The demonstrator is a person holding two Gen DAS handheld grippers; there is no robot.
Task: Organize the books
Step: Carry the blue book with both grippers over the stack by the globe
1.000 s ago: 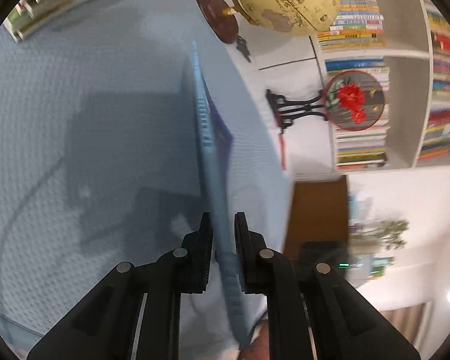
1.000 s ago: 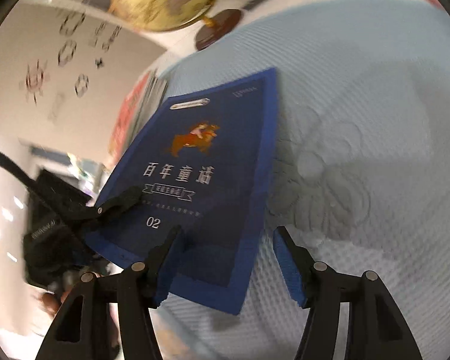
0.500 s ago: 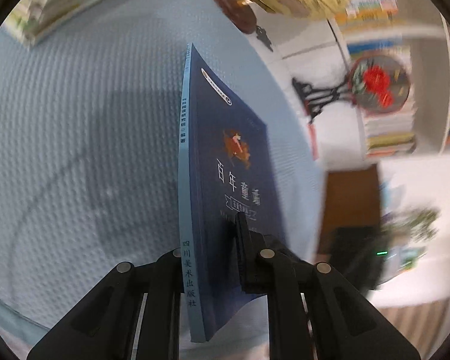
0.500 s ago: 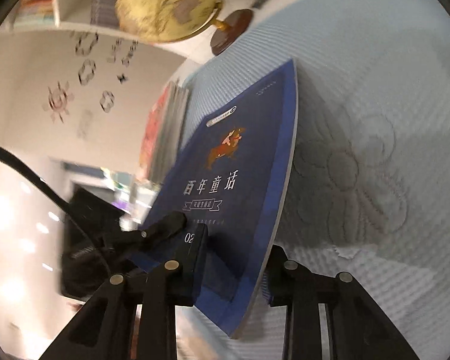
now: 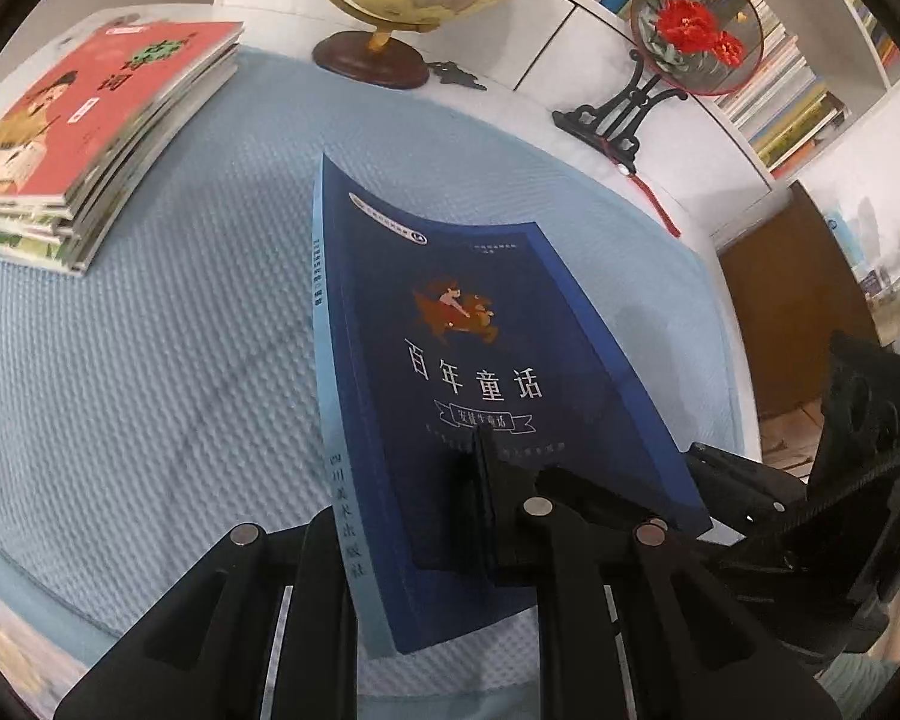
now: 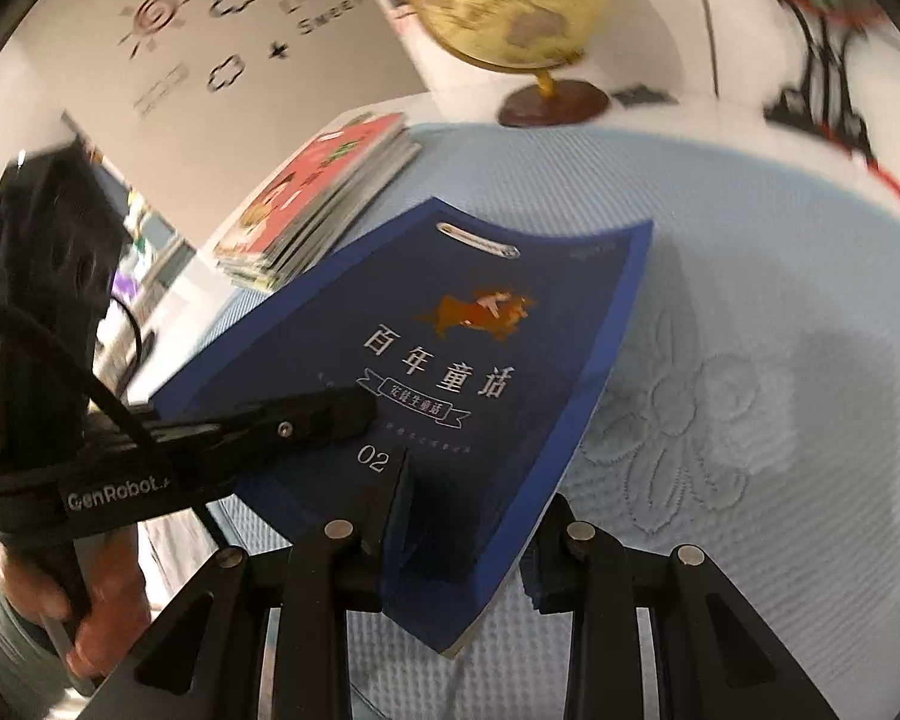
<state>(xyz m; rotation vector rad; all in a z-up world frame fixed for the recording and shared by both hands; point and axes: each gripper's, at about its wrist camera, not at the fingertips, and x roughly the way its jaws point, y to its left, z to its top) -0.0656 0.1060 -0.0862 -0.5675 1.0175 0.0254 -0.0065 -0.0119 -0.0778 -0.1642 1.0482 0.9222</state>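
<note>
Carrying blue book (image 5: 480,360) toward stack (image 5: 90,138) | left hand-held gripper (image 5: 414,510) and right hand-held gripper (image 6: 462,546) both clamped on it | kept level, edges aligned over stack before release is advised

White bookshelf (image 5: 576,36) — decal-marked wall (image 6: 222,30)

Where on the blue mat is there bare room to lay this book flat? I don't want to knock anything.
The blue mat is bare between the stack of books and the dark blue book, also on the flower-stitched part beside it. The back edge is crowded: globe and fan stand.
</note>
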